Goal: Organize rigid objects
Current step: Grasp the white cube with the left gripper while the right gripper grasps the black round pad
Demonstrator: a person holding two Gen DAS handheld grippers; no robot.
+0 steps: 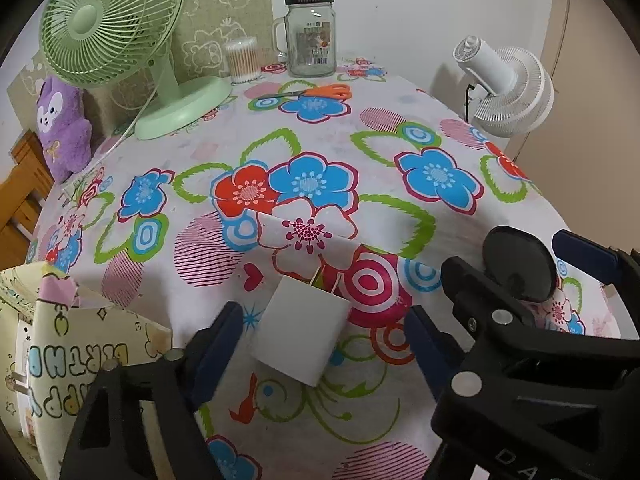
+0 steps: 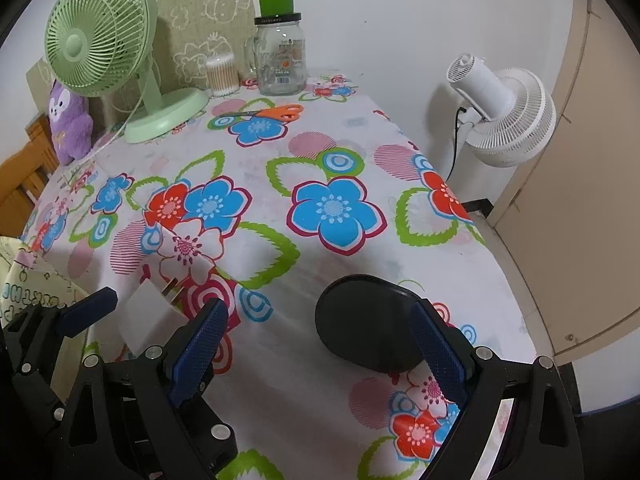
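Now our left gripper (image 1: 320, 340), jaws wide, straddles the small white plastic charger block (image 1: 302, 334): probably light, stiff, slippery; we'd pinch its flat sides. Our right gripper (image 2: 320, 344), equally wide, flanks the flat black disc (image 2: 366, 322).

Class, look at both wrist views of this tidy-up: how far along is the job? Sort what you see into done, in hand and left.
Done: nothing visibly; no item shows as put away.
In hand: the left gripper is open around the white charger plug, not closed on it; the right gripper is open at the black disc.
Left: gripping both and placing them; the gift bag stands nearby, but whether anything goes there cannot be told.
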